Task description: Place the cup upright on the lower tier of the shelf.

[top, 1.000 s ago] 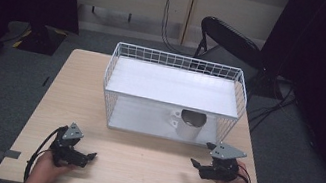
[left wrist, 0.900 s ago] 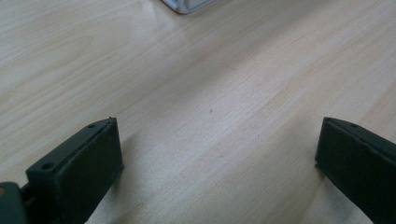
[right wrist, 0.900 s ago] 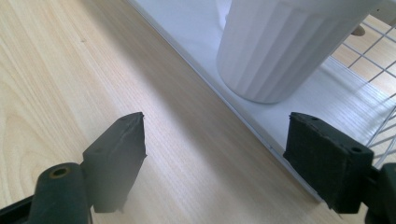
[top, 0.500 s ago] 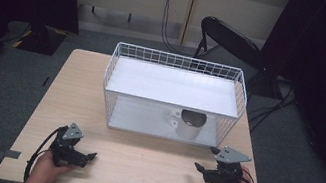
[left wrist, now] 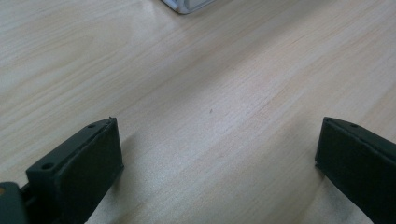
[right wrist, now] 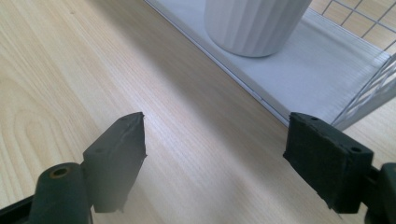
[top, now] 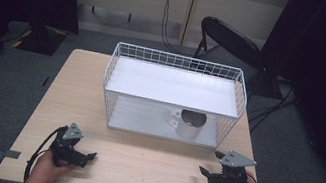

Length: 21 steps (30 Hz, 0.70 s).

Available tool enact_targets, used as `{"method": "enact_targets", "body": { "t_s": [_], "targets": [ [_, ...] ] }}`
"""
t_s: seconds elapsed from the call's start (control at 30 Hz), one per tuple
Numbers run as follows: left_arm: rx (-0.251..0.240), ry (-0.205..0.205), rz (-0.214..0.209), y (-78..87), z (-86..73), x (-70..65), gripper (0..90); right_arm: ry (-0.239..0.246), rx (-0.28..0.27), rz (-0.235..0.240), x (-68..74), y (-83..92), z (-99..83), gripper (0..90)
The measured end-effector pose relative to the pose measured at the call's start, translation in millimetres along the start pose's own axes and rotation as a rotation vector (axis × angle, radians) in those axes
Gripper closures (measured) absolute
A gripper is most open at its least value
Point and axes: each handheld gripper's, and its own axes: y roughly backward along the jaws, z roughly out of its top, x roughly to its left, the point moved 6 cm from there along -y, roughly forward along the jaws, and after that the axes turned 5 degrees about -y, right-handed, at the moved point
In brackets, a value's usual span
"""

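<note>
While you rest both hands at the near edge of the pale wooden surface (top: 137, 168), the white wire-mesh two-level rack (top: 173, 96) stands at its middle, and everything here is placed from that rack. The white ribbed ceramic mug (top: 187, 123) sits on the rack's lower shelf, toward its right end, under the flat white upper shelf, upright with its handle pointing left in the high view. In the right gripper view the mug's (right wrist: 254, 25) fluted wall stands on the white shelf board just behind the board's front edge.

Your right tongs (top: 207, 173) lie in front of the rack's right front corner, near it but apart, aimed left and slightly toward the mug; their jaws stand wide apart with bare wood between them (right wrist: 212, 149). Your left tongs (top: 88, 155) lie in front of the rack's left front corner, farther off, pointing right; their jaws are also spread wide over bare wood (left wrist: 217, 154), gripping nothing.

A black folding chair (top: 231, 40) stands behind the rack, beyond the surface.
</note>
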Motion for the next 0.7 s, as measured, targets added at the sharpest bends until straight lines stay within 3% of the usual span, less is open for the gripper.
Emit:
{"method": "enact_targets", "body": {
  "t_s": [0.7],
  "targets": [
    [0.0, -0.001, 0.0, 0.0, 0.0, 0.1, 0.0, -0.037, 0.005, -0.005, -7.6, 11.7, -17.9, 19.3]
  ]
}}
